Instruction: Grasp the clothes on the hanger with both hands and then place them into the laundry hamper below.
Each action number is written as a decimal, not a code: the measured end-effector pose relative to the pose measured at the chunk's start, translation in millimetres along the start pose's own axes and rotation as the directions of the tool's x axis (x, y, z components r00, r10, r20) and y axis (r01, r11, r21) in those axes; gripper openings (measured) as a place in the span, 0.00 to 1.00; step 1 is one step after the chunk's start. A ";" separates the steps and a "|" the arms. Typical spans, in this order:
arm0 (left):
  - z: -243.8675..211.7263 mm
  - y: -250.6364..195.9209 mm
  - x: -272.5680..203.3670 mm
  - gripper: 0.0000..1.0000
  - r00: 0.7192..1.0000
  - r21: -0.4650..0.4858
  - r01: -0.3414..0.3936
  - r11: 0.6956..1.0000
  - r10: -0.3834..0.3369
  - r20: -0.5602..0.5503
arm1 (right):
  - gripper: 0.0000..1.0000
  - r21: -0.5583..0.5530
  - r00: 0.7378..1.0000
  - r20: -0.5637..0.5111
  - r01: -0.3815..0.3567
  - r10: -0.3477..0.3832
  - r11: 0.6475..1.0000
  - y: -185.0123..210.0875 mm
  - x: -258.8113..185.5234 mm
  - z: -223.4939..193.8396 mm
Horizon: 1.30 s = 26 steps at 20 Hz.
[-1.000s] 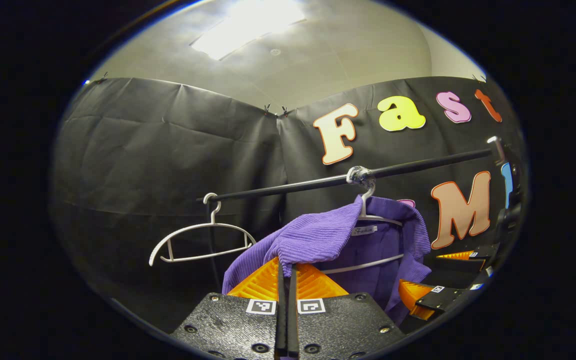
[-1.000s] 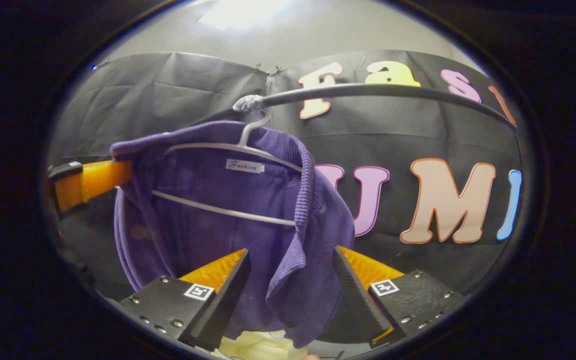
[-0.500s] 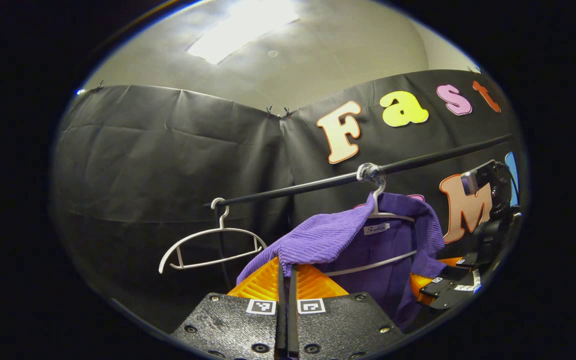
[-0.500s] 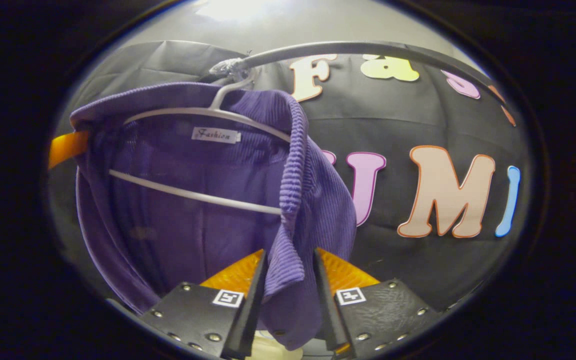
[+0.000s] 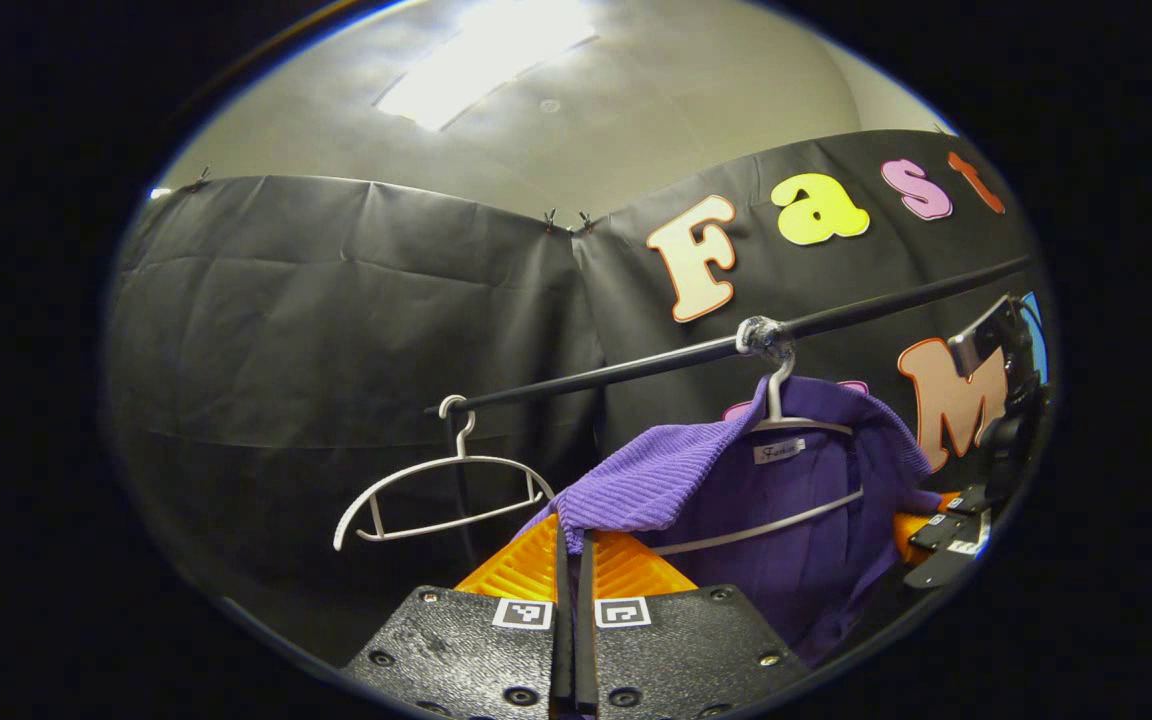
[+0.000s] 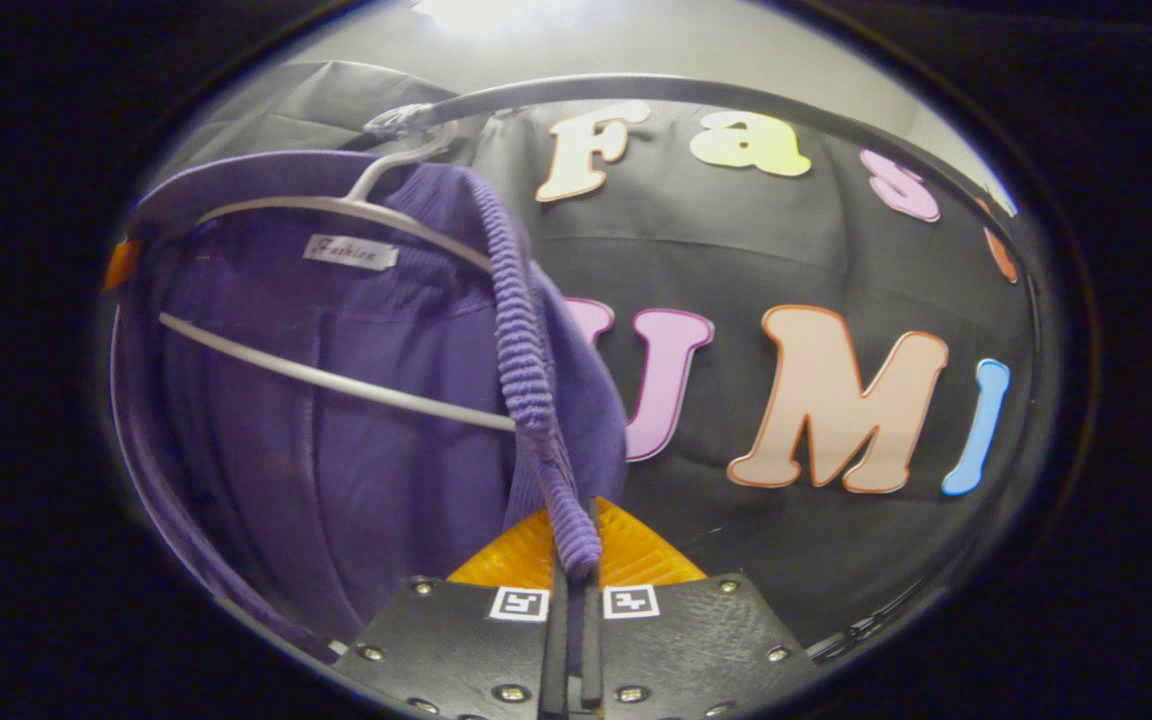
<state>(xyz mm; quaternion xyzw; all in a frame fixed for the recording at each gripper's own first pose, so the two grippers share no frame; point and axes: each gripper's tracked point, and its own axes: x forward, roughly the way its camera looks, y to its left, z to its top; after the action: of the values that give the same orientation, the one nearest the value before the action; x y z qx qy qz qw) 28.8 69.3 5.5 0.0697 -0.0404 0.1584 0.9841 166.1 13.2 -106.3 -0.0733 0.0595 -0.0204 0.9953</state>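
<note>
A purple ribbed garment [image 5: 786,520] hangs on a white hanger [image 5: 786,425] from a black rail [image 5: 636,365]. My left gripper [image 5: 572,535] is shut on the garment's near shoulder, which is pulled out toward the camera. In the right gripper view the same purple garment [image 6: 336,400] hangs at the left on its hanger [image 6: 336,210]. There my right gripper [image 6: 572,575] is shut on the ribbed front edge. My right gripper [image 5: 946,535] also shows at the far right of the left gripper view, against the cloth.
A bare white hanger [image 5: 441,490] hangs on the same rail to the left of the garment. The black cloth wall stands close behind the rail [image 6: 716,95]. A ceiling light [image 5: 476,60] glows overhead.
My right gripper has closed its fingers on the garment's ribbed front edge; one second ago they stood wide apart around it. The left gripper keeps its hold and has shifted slightly left.
</note>
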 end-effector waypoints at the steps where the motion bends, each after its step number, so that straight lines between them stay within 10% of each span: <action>1: 0.7 1.3 1.5 0.01 1.000 -0.001 -0.006 1.000 0.006 0.000 | 0.06 0.000 1.000 0.010 0.015 -0.015 1.000 -7.4 3.1 3.1; 14: 29.4 31.1 29.7 0.01 1.000 -0.048 0.017 0.999 -0.017 0.008 | 0.06 -0.010 0.983 0.146 0.117 -0.114 0.993 -64.7 31.7 52.3; 26: 61.2 35.9 42.4 0.03 0.960 -0.022 0.279 0.960 -0.279 -0.005 | 0.06 0.016 0.980 0.169 0.106 -0.107 0.994 -62.3 45.2 58.6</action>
<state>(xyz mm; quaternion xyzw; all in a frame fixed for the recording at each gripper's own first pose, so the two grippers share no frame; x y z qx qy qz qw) 54.1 106.8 74.7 0.0636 -0.0276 0.0179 0.9974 216.1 -42.2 -44.8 -0.0742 -0.0296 -0.0676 0.9945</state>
